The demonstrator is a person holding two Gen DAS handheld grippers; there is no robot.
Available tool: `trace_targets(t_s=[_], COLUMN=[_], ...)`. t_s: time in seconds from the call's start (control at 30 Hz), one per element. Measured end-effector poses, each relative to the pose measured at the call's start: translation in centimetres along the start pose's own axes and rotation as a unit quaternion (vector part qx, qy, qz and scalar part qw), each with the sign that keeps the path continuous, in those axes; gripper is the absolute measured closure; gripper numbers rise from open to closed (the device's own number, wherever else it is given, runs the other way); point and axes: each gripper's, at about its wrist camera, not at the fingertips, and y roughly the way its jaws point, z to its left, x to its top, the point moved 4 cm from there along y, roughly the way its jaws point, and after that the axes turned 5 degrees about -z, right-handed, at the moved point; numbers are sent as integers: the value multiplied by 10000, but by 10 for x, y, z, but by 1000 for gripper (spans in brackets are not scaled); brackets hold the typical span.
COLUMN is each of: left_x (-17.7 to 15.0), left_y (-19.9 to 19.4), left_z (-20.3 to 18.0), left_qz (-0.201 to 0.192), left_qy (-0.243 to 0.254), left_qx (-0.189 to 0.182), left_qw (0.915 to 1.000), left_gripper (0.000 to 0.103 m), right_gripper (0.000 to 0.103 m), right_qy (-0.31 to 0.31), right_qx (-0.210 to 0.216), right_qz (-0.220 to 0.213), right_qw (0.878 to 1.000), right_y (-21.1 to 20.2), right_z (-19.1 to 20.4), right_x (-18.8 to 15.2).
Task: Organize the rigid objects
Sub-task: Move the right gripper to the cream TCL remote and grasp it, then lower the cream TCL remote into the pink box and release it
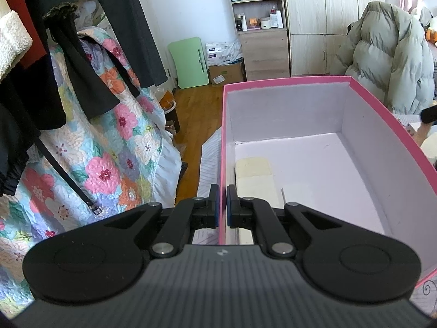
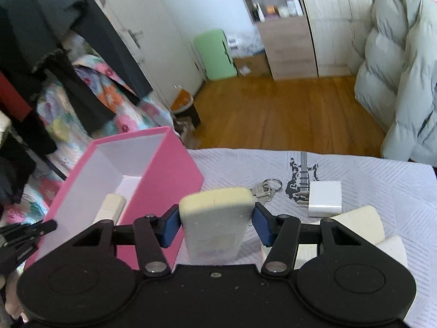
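A rigid cardboard pink box, rectangular with smooth pale inner walls, is pinched at its near left wall by the left gripper, whose blue-padded fingers are clenched on either side of the thin rim. One cream-coloured slab is seen lying flat on the box floor against that wall. In the right wrist view, a cream remote, a smooth plastic bar with rounded corners, is grasped across its width by the right gripper, just beside the box's outer pink wall. One white square charger, one bunch of metal keys on a ring, and two white rounded objects are laid on a quilted white cloth printed with a black guitar. Wooden flooring, a pale puffer coat and a shelf unit are visible beyond
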Motion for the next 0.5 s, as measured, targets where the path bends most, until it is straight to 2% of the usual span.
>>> trace_targets(t_s=[0.1, 0.33, 0.5], left_x=[0, 1, 1], left_y=[0, 0, 0], left_z=[-2, -2, 0], left_qz=[10, 10, 9], left_qy=[25, 36, 31], left_qx=[26, 45, 57], left_qw=[10000, 10000, 10000], left_gripper=[99, 98, 98], right_gripper=[42, 42, 42], right_qy=[-165, -362, -670], right_qx=[74, 159, 152], right_qz=[-215, -366, -559], right_qw=[9996, 9985, 9961], right_y=[-14, -37, -55], right_z=[2, 4, 19], right_x=[-8, -30, -21])
